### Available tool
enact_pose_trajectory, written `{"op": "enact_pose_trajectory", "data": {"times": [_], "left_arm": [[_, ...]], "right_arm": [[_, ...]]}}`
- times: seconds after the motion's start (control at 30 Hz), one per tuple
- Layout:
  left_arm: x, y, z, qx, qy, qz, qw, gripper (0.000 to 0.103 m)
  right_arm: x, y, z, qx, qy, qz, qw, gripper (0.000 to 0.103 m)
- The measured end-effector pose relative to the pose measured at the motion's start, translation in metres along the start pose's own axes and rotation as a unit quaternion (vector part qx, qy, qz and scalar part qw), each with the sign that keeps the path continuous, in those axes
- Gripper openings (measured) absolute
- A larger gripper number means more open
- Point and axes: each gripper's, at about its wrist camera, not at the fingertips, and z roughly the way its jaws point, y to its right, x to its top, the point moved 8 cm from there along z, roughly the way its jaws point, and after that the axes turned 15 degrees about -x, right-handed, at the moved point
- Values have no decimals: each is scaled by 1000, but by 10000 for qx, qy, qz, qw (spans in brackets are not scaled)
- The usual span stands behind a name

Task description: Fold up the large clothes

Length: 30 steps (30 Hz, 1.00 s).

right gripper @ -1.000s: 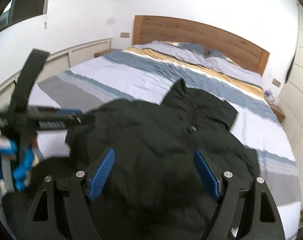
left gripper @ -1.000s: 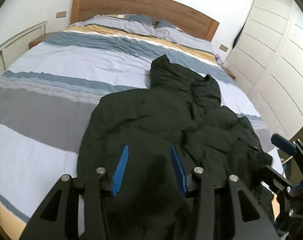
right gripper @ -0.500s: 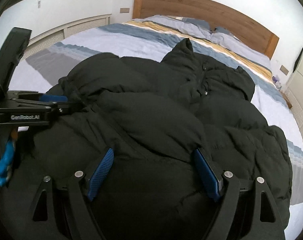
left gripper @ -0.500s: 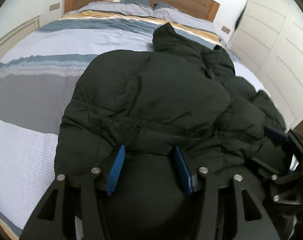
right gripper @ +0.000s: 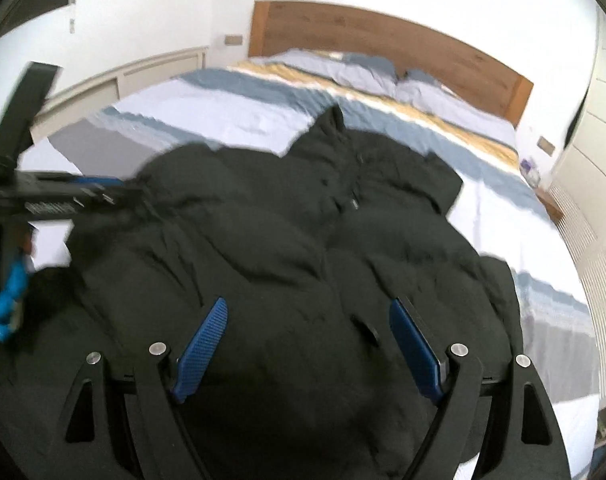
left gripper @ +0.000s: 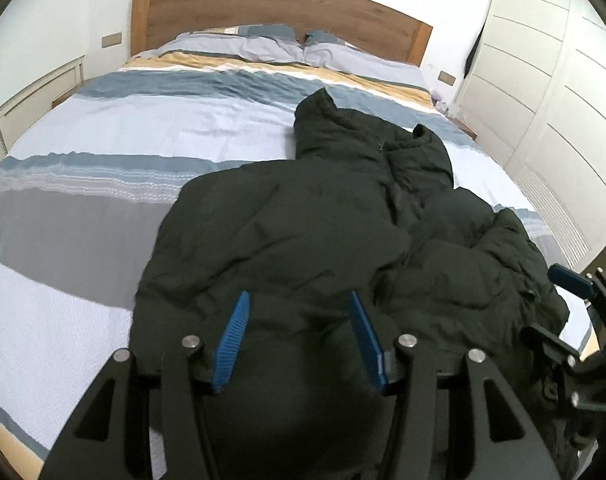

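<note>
While both grippers' fingers (left gripper: pixel 239 320) gape apart, the black puffer jacket (left gripper: pixel 311 224) lies rumpled.

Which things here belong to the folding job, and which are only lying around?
For the job:
black padded jacket
left tongs, open
right tongs, open
striped bed cover, the work surface

Just there:
pillows
wooden headboard
white wardrobe

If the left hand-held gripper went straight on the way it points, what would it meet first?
Most likely the black padded jacket: its bulk fills the gap between the left hand-held gripper fingers. Depth is unclear.
</note>
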Motion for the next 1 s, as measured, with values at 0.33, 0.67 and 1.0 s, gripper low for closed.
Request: {"op": "enact_pose_trajectory", "data": {"times": [0.33, 0.67, 1.0], "left_arm": [[-22, -9, 36, 196, -117, 305, 9993, 57], [-27, -9, 45, 472, -233, 373, 9979, 62], [-23, -7, 39, 649, -533, 268, 9961, 62]], "right_arm": [[-17, -30, 49, 328, -162, -279, 9989, 84], [-36, -16, 53, 696, -504, -189, 9961, 84], [-39, 4, 44, 609, -964, -282, 9931, 84]]}}
